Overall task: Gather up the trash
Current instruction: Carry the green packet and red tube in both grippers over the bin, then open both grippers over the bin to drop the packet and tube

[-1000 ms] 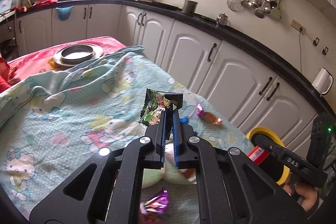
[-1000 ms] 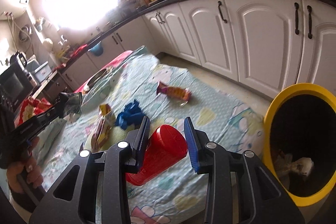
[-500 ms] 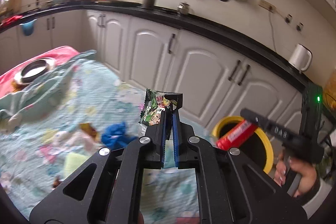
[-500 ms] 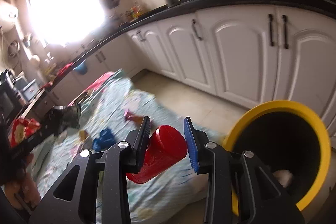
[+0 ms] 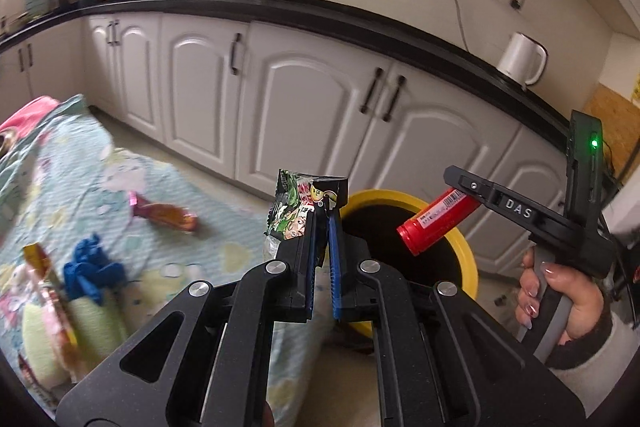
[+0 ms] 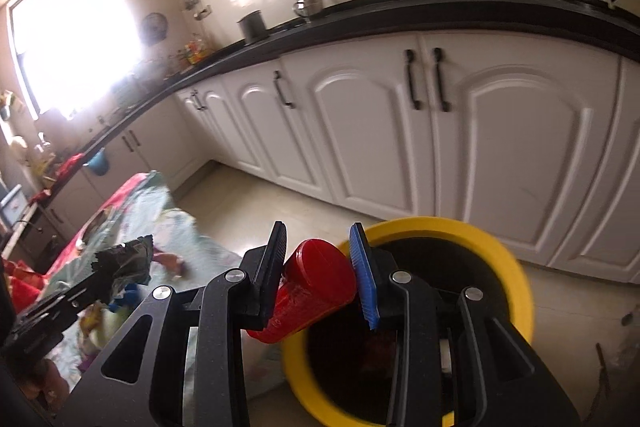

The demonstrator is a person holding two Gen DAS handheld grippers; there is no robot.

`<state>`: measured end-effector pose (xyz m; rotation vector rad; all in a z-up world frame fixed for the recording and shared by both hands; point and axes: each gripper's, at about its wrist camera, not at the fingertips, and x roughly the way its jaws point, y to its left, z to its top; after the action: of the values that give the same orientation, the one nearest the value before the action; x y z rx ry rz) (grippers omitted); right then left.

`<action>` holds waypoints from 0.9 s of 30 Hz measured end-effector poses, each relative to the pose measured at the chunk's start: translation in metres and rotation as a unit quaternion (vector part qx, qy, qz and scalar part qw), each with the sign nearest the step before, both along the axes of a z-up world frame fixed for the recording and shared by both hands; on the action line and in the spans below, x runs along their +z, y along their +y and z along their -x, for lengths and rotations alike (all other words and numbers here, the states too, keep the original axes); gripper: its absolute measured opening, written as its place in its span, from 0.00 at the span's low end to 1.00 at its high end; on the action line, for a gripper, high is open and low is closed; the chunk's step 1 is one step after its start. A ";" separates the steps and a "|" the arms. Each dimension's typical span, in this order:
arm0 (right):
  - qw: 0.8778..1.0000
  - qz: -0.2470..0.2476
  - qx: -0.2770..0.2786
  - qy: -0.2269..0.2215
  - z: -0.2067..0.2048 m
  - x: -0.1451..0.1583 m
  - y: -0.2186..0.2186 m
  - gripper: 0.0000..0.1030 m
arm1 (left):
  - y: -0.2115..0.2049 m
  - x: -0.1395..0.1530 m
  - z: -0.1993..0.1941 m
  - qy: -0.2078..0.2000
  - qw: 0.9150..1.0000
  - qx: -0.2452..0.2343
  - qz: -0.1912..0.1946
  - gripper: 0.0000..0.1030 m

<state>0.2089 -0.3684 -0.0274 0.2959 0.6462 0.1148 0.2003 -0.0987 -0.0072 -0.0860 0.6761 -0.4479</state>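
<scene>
Both pieces of trash now in hand are close to the yellow-rimmed bin, but neither has been dropped. The right hand-held gripper has its jaws set partway apart and clamped on a red cylindrical container, which hangs over the near edge of the bin's dark opening; in the left wrist view the same container tilts cap-down above the mouth. The left hand-held gripper has its jaws nearly closed and pinches a green printed snack wrapper at its lower edge, the wrapper standing up beside the bin's rim, not yet over the opening as far as can be told. Something pale lies at the bottom of the bin in the right wrist view, too dark and blurred to name, so some trash may already be inside. More remains on the patterned blanket on the floor: a pink and orange candy wrapper, a crumpled blue item, and a yellow-red wrapper at the left edge. By this showing the task is partly done: two releases are pending, and at least three pieces still wait to be fetched.
</scene>
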 end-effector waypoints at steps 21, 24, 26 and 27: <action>0.998 0.028 -0.062 0.004 0.013 -0.014 -0.055 0.30 | -0.088 -0.031 0.013 0.023 0.995 -0.092 -0.016 0.02; 0.997 0.033 -0.066 0.007 0.012 -0.015 -0.058 0.30 | -0.096 -0.038 0.013 0.032 0.994 -0.100 -0.014 0.02; 0.997 0.039 -0.071 0.010 0.012 -0.018 -0.060 0.30 | -0.101 -0.042 0.013 0.041 0.993 -0.107 -0.009 0.02; 0.996 0.042 -0.072 0.012 0.012 -0.019 -0.061 0.30 | -0.103 -0.044 0.013 0.044 0.993 -0.109 -0.009 0.02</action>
<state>0.1973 -0.4292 -0.0467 0.2617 0.6494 -0.0533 0.1872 -0.2016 -0.0509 -0.0143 0.7792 -0.6513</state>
